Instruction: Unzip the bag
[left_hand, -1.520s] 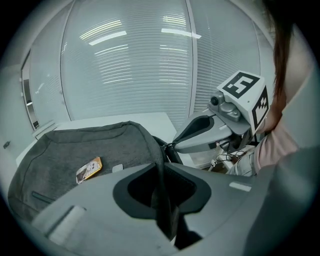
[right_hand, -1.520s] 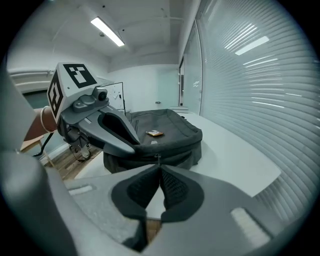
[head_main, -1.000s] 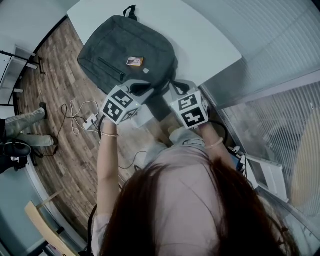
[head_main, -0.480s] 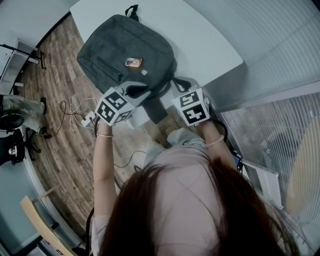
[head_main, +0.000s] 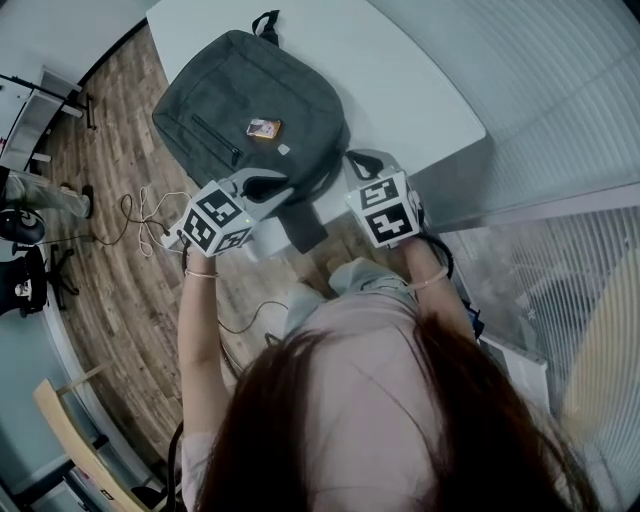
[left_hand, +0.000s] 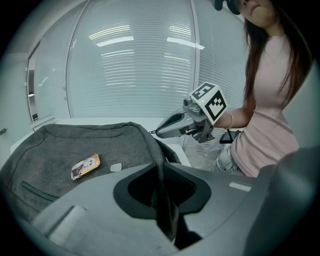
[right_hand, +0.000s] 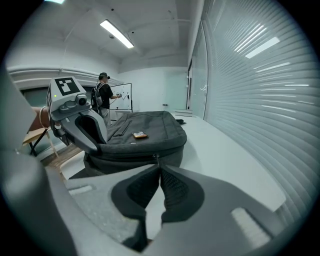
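bag on table | packet on bag | zipper pull — near side

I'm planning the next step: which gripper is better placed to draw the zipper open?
Right. The right gripper is shut on the zipper pull at the side of the bag; the left gripper is clamped on its edge, likely bracing it.

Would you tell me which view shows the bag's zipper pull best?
The right gripper view: the zipper pull sits close and centred on the bag, at the tips of the right gripper, whose jaws are closed on it. In the head view and the left gripper view it is too small to make out.
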